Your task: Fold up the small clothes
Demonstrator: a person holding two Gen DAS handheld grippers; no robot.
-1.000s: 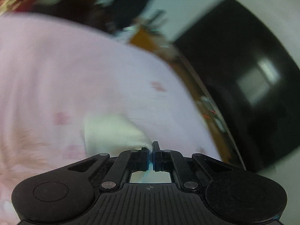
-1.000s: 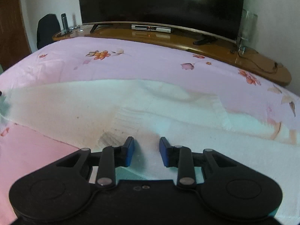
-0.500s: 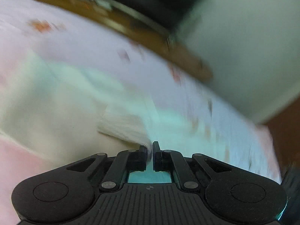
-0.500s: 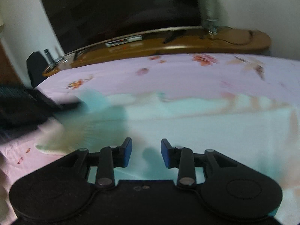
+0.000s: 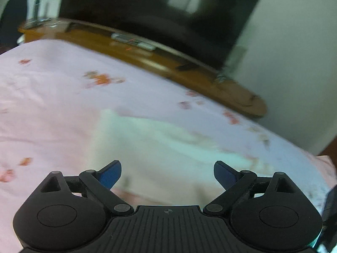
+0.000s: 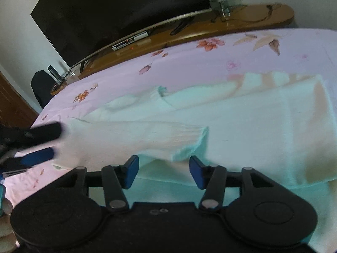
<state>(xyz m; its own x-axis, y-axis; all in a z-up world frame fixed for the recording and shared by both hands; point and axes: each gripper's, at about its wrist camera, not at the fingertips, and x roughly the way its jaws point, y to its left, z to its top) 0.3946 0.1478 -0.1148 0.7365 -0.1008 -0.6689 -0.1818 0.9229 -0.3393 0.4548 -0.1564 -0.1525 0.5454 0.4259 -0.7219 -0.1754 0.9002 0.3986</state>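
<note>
A white knit garment (image 6: 242,126) lies flat on the pink floral bedsheet (image 6: 189,63). One sleeve (image 6: 147,139) is folded across its body, with the ribbed cuff just ahead of my right gripper (image 6: 163,171), which is open and empty just above the cloth. My left gripper (image 5: 167,174) is wide open and empty over the garment's edge (image 5: 158,145). It also shows in the right wrist view (image 6: 35,145) at the far left, beside the sleeve's shoulder end.
A curved wooden TV bench (image 6: 189,31) with a set-top box (image 6: 130,41) runs along the far edge of the bed. A large dark television (image 6: 118,10) stands on it. A dark chair (image 6: 41,88) is at the left.
My left gripper was shut on the sleeve cuff, carried it across the garment and has let go, now wide open. The sleeve now lies folded over the body. My right gripper stayed open.
</note>
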